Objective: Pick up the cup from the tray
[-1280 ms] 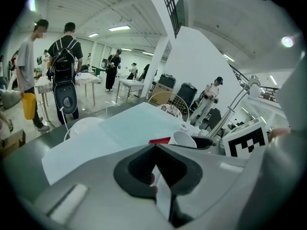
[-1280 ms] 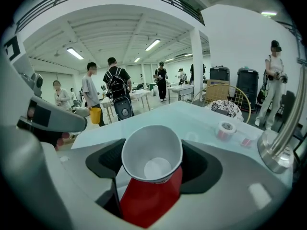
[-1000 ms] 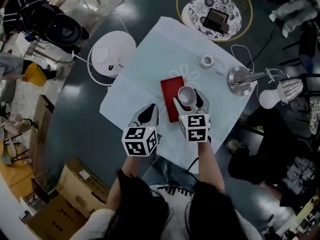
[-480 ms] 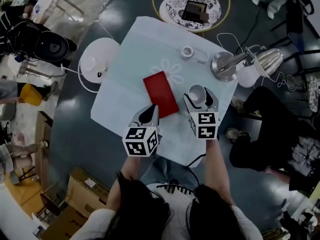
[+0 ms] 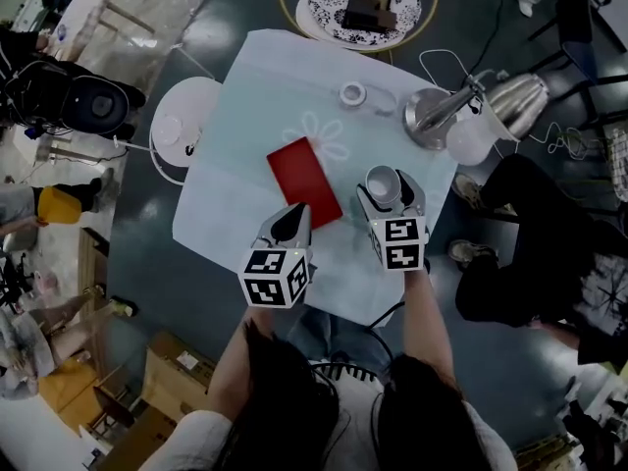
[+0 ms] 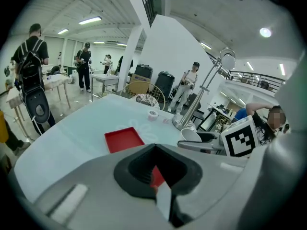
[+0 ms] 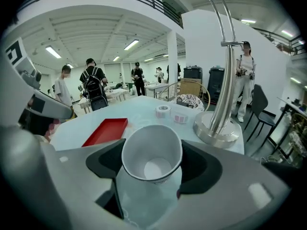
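The white paper cup (image 5: 382, 182) is clear of the red tray (image 5: 304, 182), to its right over the pale table (image 5: 255, 96). My right gripper (image 5: 390, 194) is shut on the cup, one jaw on each side of its wall. In the right gripper view the cup (image 7: 151, 158) stands mouth up and slightly tilted between the jaws, and the empty tray (image 7: 105, 131) lies to the left. My left gripper (image 5: 291, 226) hovers at the tray's near corner, shut on nothing. The left gripper view shows the tray (image 6: 123, 139) ahead and the cup (image 6: 190, 135) at the right.
A metal desk lamp's base (image 5: 429, 119) stands just beyond the cup at the table's right corner. A tape roll (image 5: 352, 93) lies at the table's far side. A white round stool (image 5: 182, 126) is left of the table, and a seated person (image 5: 520, 224) is close on the right.
My right gripper has carried the cup from above the tray's right edge to a spot right of the tray. The left gripper has stayed in place.
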`<state>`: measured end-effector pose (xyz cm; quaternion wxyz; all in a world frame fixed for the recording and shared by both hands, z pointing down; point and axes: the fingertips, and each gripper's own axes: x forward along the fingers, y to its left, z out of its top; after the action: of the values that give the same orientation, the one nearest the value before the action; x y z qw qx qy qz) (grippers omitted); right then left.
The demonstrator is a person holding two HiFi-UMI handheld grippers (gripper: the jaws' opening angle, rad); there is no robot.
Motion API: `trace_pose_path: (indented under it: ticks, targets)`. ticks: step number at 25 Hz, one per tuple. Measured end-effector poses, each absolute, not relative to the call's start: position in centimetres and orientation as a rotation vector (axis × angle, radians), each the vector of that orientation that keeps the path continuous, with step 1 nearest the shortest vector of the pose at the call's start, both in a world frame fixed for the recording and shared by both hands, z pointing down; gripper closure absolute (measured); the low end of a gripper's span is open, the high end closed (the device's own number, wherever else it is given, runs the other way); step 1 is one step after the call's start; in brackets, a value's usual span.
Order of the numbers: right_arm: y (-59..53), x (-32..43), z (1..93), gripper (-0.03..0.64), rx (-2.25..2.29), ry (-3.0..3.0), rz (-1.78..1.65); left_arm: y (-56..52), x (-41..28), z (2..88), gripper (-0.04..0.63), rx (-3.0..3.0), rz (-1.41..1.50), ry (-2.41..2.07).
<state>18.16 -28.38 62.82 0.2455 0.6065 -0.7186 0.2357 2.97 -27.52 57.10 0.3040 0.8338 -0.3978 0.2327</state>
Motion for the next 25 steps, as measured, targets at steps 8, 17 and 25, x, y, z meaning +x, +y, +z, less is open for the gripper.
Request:
trace_pose_path:
  ticks: [8,17,25]
  targets:
    - [-28.4,18.4,63.4,0.218,1.643,-1.985,0.676,-27.6,2.4,58.0,0.595,2.182,0.654,-1.081]
    - [-28.0,18.6,58.9,0.167,1.765,-2.01,0.58,-26.9,1.6,56.6,0.595,2.203,0.619,-1.078]
    - [-25.6,17.6,52.8,0.19,1.784,-2.074,0.509,-25.9,1.4,52.2,0.595,2.289,0.519,-1.087]
